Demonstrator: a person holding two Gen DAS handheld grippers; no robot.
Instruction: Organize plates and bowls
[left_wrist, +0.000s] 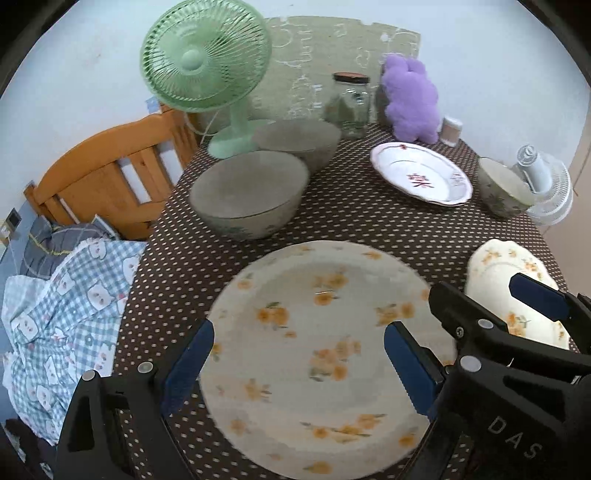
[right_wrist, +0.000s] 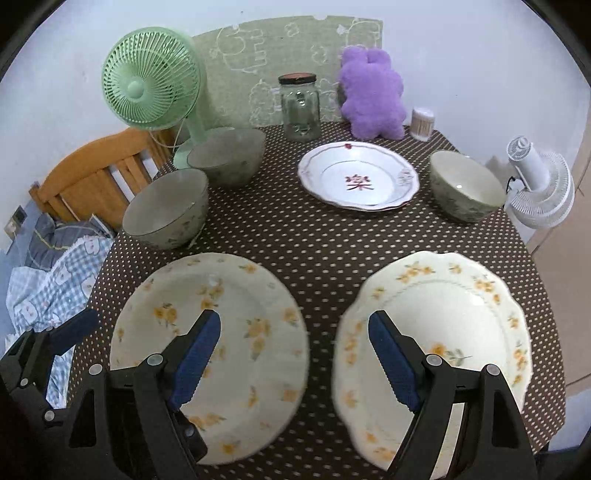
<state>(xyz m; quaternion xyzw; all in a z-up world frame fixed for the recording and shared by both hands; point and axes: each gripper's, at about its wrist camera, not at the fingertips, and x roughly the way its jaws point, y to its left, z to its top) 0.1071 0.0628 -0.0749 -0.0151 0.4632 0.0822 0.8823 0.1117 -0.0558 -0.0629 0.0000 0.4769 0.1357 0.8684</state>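
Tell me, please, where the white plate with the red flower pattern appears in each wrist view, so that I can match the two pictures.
Left wrist view: the white plate with the red pattern lies right of centre in the upper half, below the purple plush toy.
Right wrist view: the same plate lies just right of centre, in front of the glass jar.
Shared landmark: the green fan, upper left in both.
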